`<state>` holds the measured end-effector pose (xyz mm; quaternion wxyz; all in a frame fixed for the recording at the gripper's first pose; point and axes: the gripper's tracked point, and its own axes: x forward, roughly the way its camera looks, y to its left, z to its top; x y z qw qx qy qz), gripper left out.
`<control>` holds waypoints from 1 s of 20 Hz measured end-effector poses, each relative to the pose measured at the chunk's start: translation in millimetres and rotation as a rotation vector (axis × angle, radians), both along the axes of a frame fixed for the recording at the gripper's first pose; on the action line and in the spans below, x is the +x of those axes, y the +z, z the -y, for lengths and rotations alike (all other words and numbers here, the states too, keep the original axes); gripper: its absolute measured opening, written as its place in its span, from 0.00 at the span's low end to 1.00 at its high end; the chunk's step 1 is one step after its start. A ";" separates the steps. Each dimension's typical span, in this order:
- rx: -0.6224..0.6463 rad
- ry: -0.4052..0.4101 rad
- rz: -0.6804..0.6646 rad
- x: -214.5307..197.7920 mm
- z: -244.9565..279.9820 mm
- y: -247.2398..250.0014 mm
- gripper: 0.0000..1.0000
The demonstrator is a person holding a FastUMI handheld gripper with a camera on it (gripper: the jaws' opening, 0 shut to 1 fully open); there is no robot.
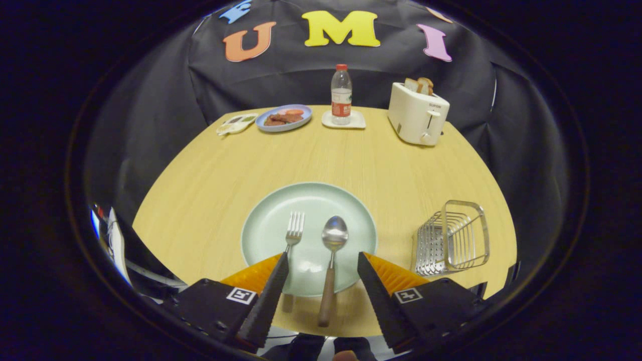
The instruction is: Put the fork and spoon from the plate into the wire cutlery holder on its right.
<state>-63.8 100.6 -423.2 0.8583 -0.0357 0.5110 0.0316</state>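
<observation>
A: How do we find the gripper (323,260) posed here?

B: We see it held low over the near edge of the table (210,180), looking forward and slightly down along its two fingers (271,296). The fingers stand wide apart, gripping nothing. Their tips reach over the near rim of the plate (271,200).

A: And where do the fork and spoon lie?

B: Both rest on the plate, side by side, heads pointing away from us and wooden handles running back over the near rim. The spoon (332,250) lies in the gap between the fingers, touching neither. The fork (293,231) sits just to its left; the lower part of its handle passes behind the left finger (whether they touch, we cannot tell).

A: And the holder?

B: The wire cutlery holder (454,238) stands upright on the table just to the right of the plate, near but apart from it, and beyond the right finger.

A: What else do we note?

B: Along the far edge of the table, well apart from the plate: a small dish (235,124), a blue plate of food (284,118), a water bottle (341,94) on a white coaster (357,122), and a toaster (418,113) with bread in its slots.
</observation>
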 end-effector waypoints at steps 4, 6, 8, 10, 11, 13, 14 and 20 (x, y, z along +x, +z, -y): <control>-0.036 -0.029 -0.058 -4.8 5.0 -27.6 0.64; -0.053 -0.044 -0.084 -5.1 8.6 -37.4 0.51; -0.064 -0.061 -0.114 -5.7 10.3 -43.9 0.35; -0.072 -0.072 -0.136 -7.1 11.5 -48.3 0.23; -0.098 -0.081 -0.151 -8.4 16.6 -49.2 0.23; -0.102 -0.072 -0.167 -7.8 15.9 -45.7 0.07; -0.099 -0.069 -0.169 -6.4 15.4 -43.1 0.07; -0.008 -0.103 -0.235 4.9 18.4 18.5 0.01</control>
